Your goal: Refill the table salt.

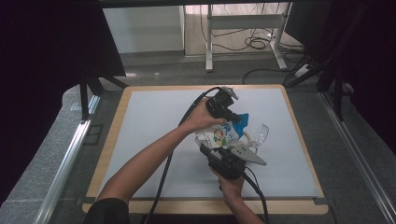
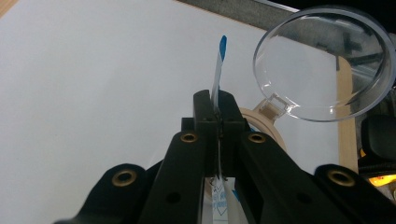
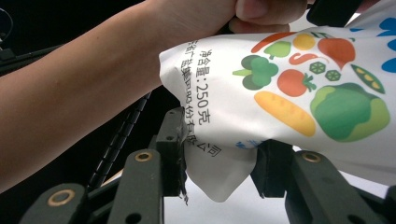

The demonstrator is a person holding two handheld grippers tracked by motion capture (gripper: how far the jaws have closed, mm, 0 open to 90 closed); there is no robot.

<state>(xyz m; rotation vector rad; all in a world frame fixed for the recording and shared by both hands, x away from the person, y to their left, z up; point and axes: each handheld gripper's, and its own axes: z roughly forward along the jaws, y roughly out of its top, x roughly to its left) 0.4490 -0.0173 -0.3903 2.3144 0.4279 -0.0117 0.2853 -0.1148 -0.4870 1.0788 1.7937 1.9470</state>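
Note:
A white pouch (image 1: 220,135) printed with vegetables and a blue top is held up over the white table mat (image 1: 149,140) between both grippers. My left gripper (image 1: 235,116) is shut on the pouch's thin blue-tipped top edge (image 2: 218,60), which stands pinched between the jaws of my left gripper (image 2: 215,100). My right gripper (image 1: 218,145) comes from below. In the right gripper view, my right gripper (image 3: 219,149) is shut on the lower corner of the pouch (image 3: 303,93), with the pads pressing it from both sides. A clear plastic cup (image 1: 260,133) stands just right of the pouch.
The clear plastic cup (image 2: 322,60) is joined by a tab to a beige ring (image 2: 264,121) behind the left jaws. A wooden rim (image 1: 112,140) frames the mat. Desk legs and cables (image 1: 254,42) lie on the floor beyond. The person's forearm (image 3: 93,88) crosses the right gripper view.

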